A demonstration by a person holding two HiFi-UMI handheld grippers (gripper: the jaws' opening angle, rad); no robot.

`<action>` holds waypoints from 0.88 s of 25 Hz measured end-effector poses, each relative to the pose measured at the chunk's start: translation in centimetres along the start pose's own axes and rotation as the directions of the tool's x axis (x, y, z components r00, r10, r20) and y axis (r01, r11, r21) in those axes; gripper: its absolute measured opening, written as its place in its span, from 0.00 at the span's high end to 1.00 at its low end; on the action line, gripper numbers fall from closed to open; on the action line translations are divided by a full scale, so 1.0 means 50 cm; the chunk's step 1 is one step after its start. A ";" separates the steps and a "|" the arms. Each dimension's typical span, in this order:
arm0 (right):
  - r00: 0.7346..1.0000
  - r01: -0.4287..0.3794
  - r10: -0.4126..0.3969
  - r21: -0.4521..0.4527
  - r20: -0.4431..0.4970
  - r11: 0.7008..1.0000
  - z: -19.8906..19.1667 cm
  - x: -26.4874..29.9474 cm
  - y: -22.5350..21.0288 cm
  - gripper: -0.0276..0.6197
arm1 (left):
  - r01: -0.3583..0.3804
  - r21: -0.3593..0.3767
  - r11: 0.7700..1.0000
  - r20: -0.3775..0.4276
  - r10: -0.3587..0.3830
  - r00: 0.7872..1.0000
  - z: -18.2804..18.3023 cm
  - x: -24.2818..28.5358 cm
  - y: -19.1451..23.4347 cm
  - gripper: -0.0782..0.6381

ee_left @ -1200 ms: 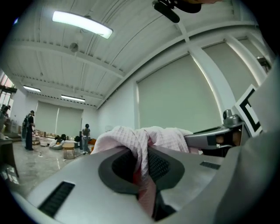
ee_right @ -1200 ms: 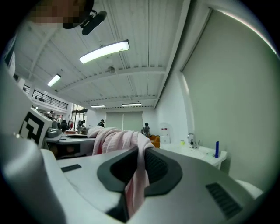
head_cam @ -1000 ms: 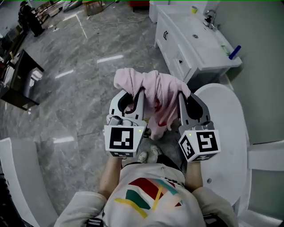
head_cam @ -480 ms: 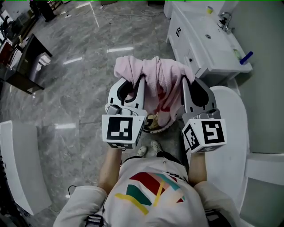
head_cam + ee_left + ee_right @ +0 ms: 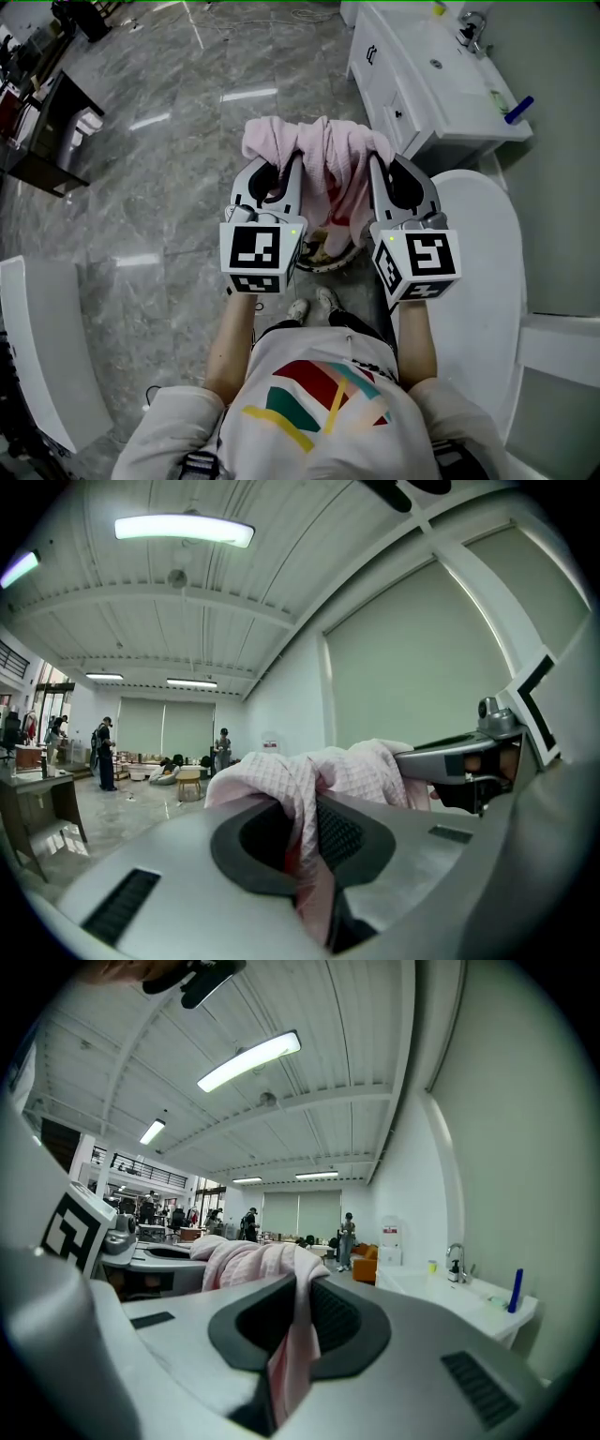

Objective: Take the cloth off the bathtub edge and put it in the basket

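Observation:
A pink waffle cloth (image 5: pixel 323 155) hangs bunched between my two grippers, in front of the person's chest. My left gripper (image 5: pixel 289 167) is shut on the cloth's left part and my right gripper (image 5: pixel 375 164) on its right part. In the left gripper view the cloth (image 5: pixel 309 780) runs down between the jaws of the left gripper (image 5: pixel 305 841), and in the right gripper view the cloth (image 5: pixel 258 1265) hangs likewise in the right gripper (image 5: pixel 298 1326). Under the hanging cloth a round dark-rimmed basket (image 5: pixel 330 260) shows in part on the floor. The white bathtub (image 5: pixel 478 281) lies at the right.
A white vanity (image 5: pixel 412 84) with a sink and tap stands at the upper right, next to the tub's end. The person's feet (image 5: pixel 309 305) are just behind the basket. Grey marble floor (image 5: pixel 169 187) spreads left, with a dark table (image 5: pixel 42 141) at the far left.
Both grippers have come down and forward a little with the cloth still in them. The basket's rim has come into view under the cloth.

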State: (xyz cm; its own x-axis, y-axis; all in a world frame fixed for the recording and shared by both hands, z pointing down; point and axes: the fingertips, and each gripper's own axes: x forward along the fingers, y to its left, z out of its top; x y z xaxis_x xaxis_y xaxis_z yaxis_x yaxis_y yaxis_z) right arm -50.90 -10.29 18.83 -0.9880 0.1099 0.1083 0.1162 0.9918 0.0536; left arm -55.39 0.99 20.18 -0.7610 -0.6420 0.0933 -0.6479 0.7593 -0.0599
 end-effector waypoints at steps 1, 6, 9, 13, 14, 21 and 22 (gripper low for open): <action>1.000 0.001 -0.001 0.004 -0.018 1.000 -0.017 0.005 -0.001 0.89 | 0.001 -0.004 1.000 -0.018 -0.001 1.000 -0.015 0.005 0.000 0.82; 0.992 0.006 -0.002 0.033 -0.127 0.999 -0.120 0.038 -0.027 0.89 | 0.010 -0.033 0.999 -0.145 -0.015 0.989 -0.114 0.049 -0.009 0.82; 0.979 -0.002 0.010 0.038 -0.203 0.999 -0.202 0.057 -0.039 0.89 | 0.018 -0.026 1.000 -0.239 -0.024 0.971 -0.191 0.077 -0.019 0.82; 0.943 0.003 0.011 0.041 -0.332 0.999 -0.331 0.068 -0.049 0.89 | 0.041 -0.011 0.999 -0.367 -0.042 0.929 -0.310 0.103 -0.036 0.82; 0.930 0.008 0.010 0.046 -0.367 0.999 -0.364 0.068 -0.050 0.89 | 0.048 -0.015 0.999 -0.398 -0.050 0.916 -0.340 0.107 -0.042 0.82; 0.821 0.039 0.029 0.106 -0.571 0.994 -0.571 0.047 -0.048 0.89 | 0.128 -0.022 0.992 -0.573 -0.118 0.811 -0.528 0.114 -0.086 0.82; 0.807 0.044 0.029 0.109 -0.589 0.993 -0.592 0.044 -0.047 0.89 | 0.133 -0.023 0.991 -0.592 -0.121 0.797 -0.547 0.112 -0.091 0.82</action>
State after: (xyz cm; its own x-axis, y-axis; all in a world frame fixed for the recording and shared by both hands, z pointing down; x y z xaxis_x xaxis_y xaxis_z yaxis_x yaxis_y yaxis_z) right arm -50.32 -14.33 48.31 -0.7347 0.0786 0.6739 0.0606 0.9969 -0.0501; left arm -55.84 -3.17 48.16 -0.5088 -0.5410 0.6696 -0.7426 0.6693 -0.0236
